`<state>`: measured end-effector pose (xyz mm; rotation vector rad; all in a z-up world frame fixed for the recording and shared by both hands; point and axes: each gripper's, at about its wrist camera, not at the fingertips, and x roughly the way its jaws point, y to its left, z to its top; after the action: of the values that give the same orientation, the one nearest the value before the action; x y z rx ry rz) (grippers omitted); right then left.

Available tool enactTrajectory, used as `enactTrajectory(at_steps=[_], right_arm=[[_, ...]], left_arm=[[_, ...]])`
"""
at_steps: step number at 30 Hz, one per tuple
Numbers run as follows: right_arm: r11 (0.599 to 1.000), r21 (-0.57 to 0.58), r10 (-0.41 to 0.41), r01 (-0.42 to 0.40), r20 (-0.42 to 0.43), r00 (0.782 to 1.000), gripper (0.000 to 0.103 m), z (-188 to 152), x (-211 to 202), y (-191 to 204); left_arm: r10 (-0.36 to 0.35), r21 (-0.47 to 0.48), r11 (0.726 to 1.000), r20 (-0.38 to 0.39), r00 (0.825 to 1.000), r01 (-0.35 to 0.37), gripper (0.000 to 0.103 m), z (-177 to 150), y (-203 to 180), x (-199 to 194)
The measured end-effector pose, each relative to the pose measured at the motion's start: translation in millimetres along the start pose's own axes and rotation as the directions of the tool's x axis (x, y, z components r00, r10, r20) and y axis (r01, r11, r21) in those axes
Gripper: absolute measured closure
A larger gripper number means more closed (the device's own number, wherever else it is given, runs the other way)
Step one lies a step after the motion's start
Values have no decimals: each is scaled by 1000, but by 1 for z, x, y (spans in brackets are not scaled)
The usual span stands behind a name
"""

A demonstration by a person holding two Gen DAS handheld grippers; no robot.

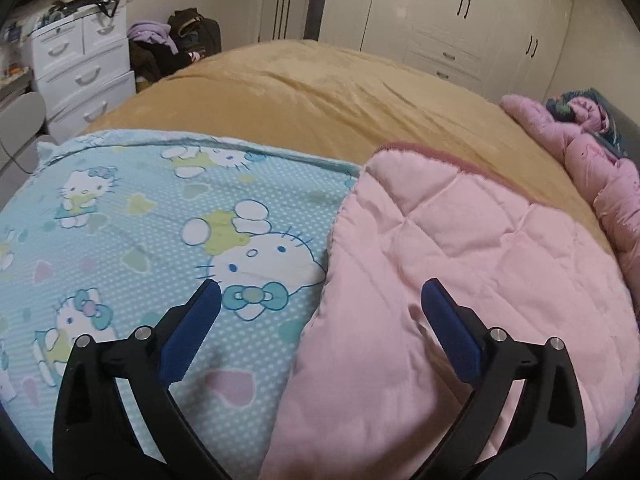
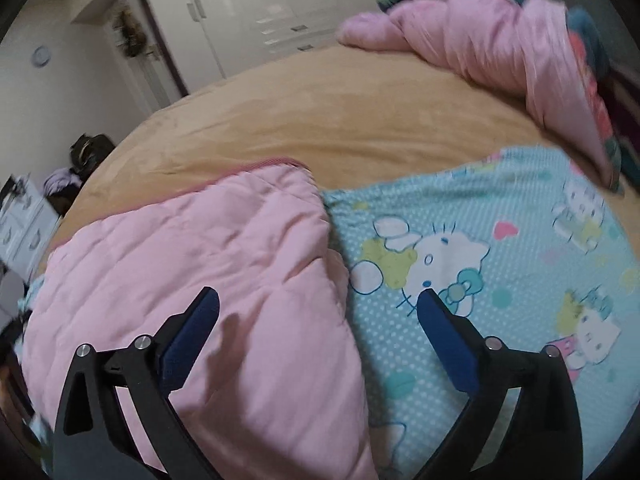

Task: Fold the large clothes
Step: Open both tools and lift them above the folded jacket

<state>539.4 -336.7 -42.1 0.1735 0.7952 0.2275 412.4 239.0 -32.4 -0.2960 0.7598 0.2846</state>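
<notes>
Quilt point(image 1: 460, 240), pink quilted side up over a blue cat-print side point(image 1: 160, 220), lying on the tan bed point(image 1: 320, 92) at its near edge. Pink flap turned over onto the print, covering roughly half of it, so a fold looks begun or partly done; flap edge running diagonally across the print, likely why both tools sit astride that line.

Left gripper point(image 1: 320, 300) hovering above the quilt, jaws spread wide, nothing between them, one pad over the print and the other over the pink flap. Right gripper point(image 2: 318, 308) likewise above the quilt point(image 2: 180, 260), jaws wide apart and empty, straddling the same boundary with the print point(image 2: 500, 240) on its far side. Both released, probably so the cloth settles flat before a fresh grasp.

Beyond the quilt, toward the head of the bed, a bundled pink cover point(image 2: 480, 40) pushed aside, apparently to keep the folding area free. Further from the quilt, white drawers point(image 1: 80, 68) and white wardrobes point(image 1: 480, 20) along the walls.

Right view blurred; fine detail of the far corner not readable.
</notes>
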Motion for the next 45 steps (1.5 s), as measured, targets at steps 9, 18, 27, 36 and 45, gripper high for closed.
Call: enactTrajectory(at_steps=[9, 18, 27, 36, 45], right_arm=[[995, -58, 78, -76, 36, 996, 4, -3, -47, 6], [991, -63, 116, -115, 10, 993, 4, -19, -60, 4], [984, -82, 161, -160, 6, 987, 4, -32, -72, 14], [967, -162, 200, -197, 2, 980, 4, -47, -87, 56], [945, -239, 210, -222, -78, 975, 4, -54, -48, 135]], left_arm=[[-22, -8, 1000, 52, 998, 22, 9, -1, 12, -47], [-44, 20, 999, 50, 998, 43, 9, -13, 15, -68], [-48, 57, 997, 31, 998, 46, 9, -32, 10, -78], [-119, 107, 987, 12, 993, 117, 9, -54, -22, -101], [-207, 253, 942, -80, 975, 221, 9, -61, -135, -76]])
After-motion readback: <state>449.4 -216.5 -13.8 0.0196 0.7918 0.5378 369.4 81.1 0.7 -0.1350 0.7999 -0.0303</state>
